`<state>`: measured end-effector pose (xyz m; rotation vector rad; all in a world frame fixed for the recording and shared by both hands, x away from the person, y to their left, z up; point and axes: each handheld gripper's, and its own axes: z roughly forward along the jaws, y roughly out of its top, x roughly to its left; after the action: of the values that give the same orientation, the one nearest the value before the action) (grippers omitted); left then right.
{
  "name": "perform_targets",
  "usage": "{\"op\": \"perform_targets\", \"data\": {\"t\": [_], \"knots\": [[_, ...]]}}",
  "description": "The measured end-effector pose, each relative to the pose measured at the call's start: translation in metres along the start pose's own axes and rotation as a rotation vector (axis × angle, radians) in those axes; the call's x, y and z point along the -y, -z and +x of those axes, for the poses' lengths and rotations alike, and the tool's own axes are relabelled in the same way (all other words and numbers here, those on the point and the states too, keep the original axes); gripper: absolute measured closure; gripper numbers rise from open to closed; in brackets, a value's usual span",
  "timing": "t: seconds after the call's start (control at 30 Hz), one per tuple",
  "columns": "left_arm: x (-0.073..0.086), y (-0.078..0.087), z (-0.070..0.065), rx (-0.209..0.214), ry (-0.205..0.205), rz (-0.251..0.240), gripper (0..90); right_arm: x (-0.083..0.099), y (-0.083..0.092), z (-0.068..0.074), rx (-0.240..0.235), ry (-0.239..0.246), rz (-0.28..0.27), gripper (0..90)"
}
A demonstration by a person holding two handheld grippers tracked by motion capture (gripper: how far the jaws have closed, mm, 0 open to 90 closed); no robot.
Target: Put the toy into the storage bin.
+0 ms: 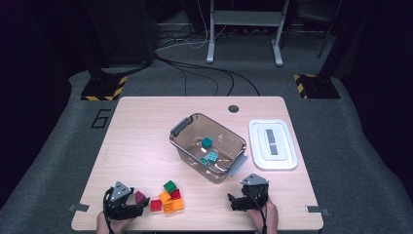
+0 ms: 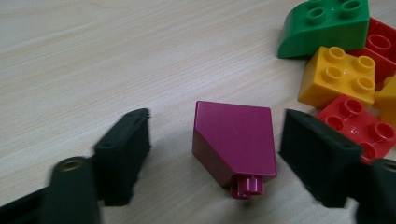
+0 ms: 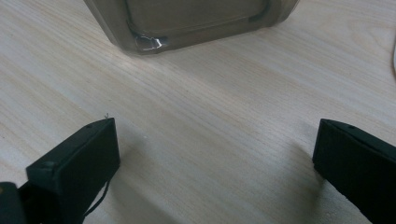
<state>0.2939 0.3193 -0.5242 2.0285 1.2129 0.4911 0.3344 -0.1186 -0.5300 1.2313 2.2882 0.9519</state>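
1. While the pale wooden desk spreads wide under the high view, a clear plastic bin stands angled near its middle with a few teal bricks inside, and its white lid lies apart to the right.
2. Near the front edge, a huddle of red, yellow and green bricks sits between the person's two hands, closer to the left one.
3. The left claw rests low at the desk's front left, its jaws standing apart on either side of a magenta sloped brick, neither pad pressing it yet; there are gaps on both sides in the left gripper view.
4. That brick lies on its side straight ahead of the claw, studs pointing back toward the camera, its long axis running along the line of reach.
5. The nearest red brick sits just behind the right-hand jaw, likely to be nudged as the grip closes.
6. The right claw waits wide apart and empty before the bin's near corner.
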Motion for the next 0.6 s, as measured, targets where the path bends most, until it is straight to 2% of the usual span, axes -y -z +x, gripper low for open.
{"op": "perform_targets", "data": {"t": [0.13,0.23,0.37,0.6], "knots": [[0.0005,-0.0011,0.0008,-0.022,0.013,-0.012,41.0,0.0,-0.0001,-0.0002,0.001,0.002,-0.002,0.0],[-0.0002,-0.0017,0.0003,-0.041,0.005,-0.013,49.7,0.0,-0.0002,-0.0002,0.001,0.002,-0.002,0.0],[-0.0001,-0.0013,-0.0003,-0.047,0.007,-0.018,57.1,0.0,0.0,0.0,0.0,0.0,0.0,0.0],[0.0,-0.0021,0.0019,-0.036,0.023,-0.032,58.7,0.0,0.0,-0.0001,0.001,0.001,-0.001,0.0]]}}
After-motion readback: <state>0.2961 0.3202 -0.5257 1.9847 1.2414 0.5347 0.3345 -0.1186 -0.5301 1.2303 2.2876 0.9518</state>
